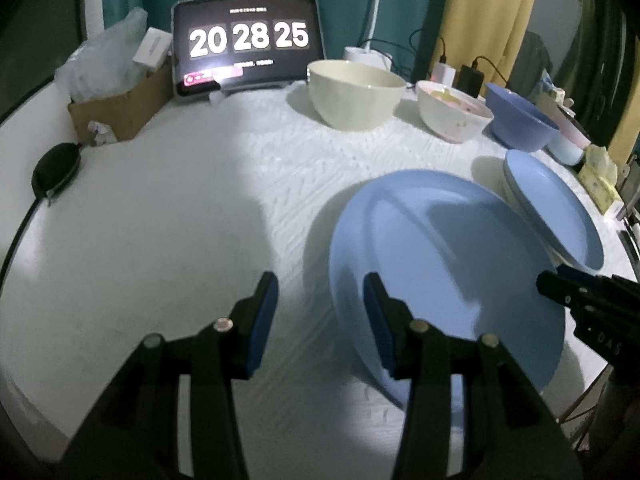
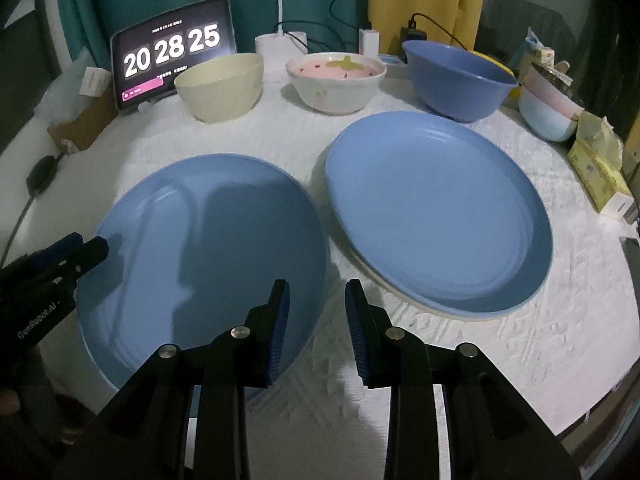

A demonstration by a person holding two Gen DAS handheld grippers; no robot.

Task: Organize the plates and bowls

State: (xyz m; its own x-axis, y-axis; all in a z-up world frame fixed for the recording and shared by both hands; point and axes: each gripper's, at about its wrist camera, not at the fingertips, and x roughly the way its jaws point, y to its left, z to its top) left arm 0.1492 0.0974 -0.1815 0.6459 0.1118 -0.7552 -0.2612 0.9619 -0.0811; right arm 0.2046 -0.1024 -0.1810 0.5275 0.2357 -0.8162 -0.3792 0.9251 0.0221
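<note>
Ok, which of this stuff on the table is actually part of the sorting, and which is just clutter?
Job:
near blue plate
far blue plate, on a pale plate
cream bowl
strawberry bowl
blue bowl
nested pastel bowls

Clutter:
clock tablet
cardboard box
chargers and cables
tissue packs
black pouch

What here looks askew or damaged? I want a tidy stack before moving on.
Nothing looks broken or spilled. One oddity: the right blue plate sits off-centre on a cream plate whose rim peeks out beneath. The left blue plate lies alone.
</note>
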